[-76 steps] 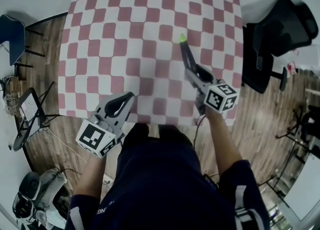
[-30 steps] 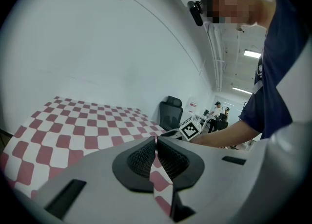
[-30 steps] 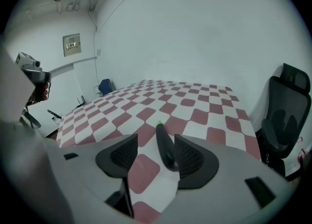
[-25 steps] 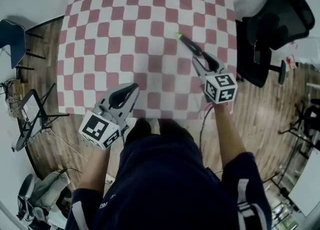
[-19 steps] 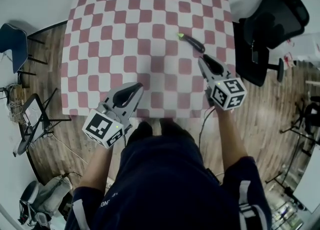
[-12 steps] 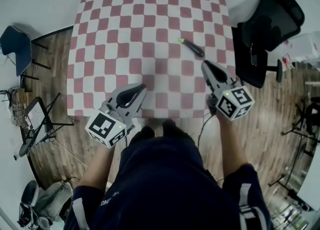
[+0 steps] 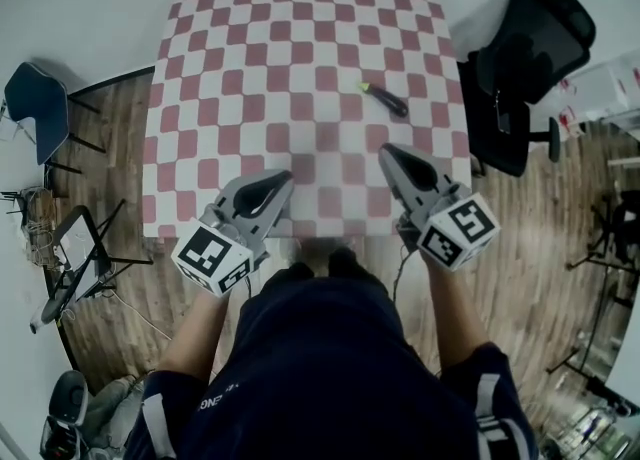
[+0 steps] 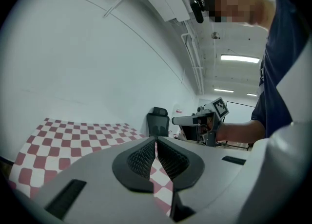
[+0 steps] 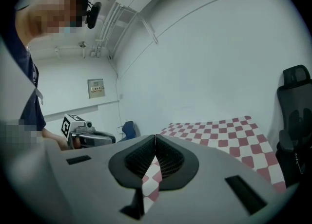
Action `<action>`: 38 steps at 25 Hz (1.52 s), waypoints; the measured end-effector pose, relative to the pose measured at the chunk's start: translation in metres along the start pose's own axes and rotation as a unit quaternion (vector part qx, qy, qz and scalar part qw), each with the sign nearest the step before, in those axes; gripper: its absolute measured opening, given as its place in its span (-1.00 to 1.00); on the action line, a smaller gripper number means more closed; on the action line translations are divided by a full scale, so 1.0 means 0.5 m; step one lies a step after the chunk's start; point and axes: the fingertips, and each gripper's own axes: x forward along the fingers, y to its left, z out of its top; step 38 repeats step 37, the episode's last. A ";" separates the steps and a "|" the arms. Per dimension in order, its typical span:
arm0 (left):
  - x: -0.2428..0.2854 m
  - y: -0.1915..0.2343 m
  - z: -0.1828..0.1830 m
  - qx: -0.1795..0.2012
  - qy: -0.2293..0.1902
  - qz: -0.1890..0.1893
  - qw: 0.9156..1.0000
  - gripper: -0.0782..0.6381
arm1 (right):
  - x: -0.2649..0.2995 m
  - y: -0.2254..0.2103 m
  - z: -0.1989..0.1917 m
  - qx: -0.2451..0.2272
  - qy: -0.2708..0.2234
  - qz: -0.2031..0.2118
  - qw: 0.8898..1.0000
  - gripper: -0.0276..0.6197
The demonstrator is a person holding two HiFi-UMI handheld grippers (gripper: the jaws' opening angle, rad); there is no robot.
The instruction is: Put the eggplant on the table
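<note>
A dark eggplant (image 7: 386,99) with a green stem lies on the red-and-white checkered table (image 7: 240,78), toward its right side. My right gripper (image 7: 384,151) is shut and empty, held above the table's near edge, well short of the eggplant. Beside it to the left, my left gripper (image 7: 286,177) is also shut with nothing in it, over the near edge. In the left gripper view its jaws (image 8: 156,146) meet tip to tip; the right gripper view shows the same for the right gripper (image 9: 155,141). The eggplant appears in neither gripper view.
A black office chair (image 7: 530,58) stands just right of the table. A blue chair (image 7: 35,113) and black stands (image 7: 75,258) are on the wooden floor at the left. The person's dark-clothed body fills the near foreground.
My right gripper let go of the eggplant, drew back toward the near edge and shut. The eggplant stays lying on the table. The left gripper rose slightly.
</note>
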 end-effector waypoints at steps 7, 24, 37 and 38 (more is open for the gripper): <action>-0.003 0.000 0.013 0.008 -0.007 -0.012 1.000 -0.68 | 0.009 0.044 -0.012 0.002 0.002 0.003 1.000 -0.86; 0.014 0.000 0.011 0.008 -0.004 -0.027 1.000 -0.68 | 0.018 0.049 -0.026 -0.023 0.027 -0.003 0.999 -0.86; 0.029 0.013 0.018 0.004 -0.010 -0.026 1.000 -0.68 | 0.030 0.033 -0.018 -0.037 0.026 -0.005 0.999 -0.87; 0.029 0.013 0.018 0.004 -0.010 -0.026 1.000 -0.68 | 0.030 0.033 -0.018 -0.037 0.026 -0.005 0.999 -0.87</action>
